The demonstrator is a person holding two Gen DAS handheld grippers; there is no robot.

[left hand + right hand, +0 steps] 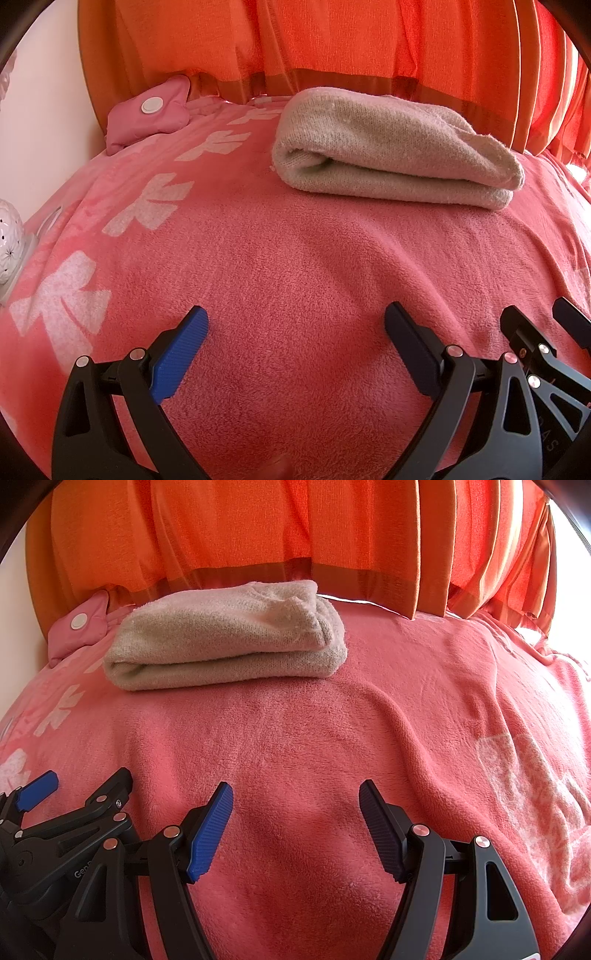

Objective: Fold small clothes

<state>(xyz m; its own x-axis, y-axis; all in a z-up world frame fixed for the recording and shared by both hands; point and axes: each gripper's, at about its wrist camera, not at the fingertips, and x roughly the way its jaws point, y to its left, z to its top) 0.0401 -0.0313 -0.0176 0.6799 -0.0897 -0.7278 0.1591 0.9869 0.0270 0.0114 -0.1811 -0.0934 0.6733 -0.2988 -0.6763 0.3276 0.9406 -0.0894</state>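
A beige knitted garment (391, 147) lies folded into a thick rectangle on the pink fleece blanket (295, 266), far from me near the curtain. It also shows in the right wrist view (225, 642), up left. My left gripper (295, 325) is open and empty, low over the blanket, well short of the garment. My right gripper (295, 797) is open and empty too, side by side with the left one. The right gripper shows at the left wrist view's right edge (535, 325); the left gripper shows at the right wrist view's left edge (81, 786).
An orange curtain (332, 44) hangs behind the bed. A pink padded pouch (147, 114) with a white round button lies at the back left by the wall. A white ornament (7, 236) sits at the left edge. The blanket has white bow prints (147, 206).
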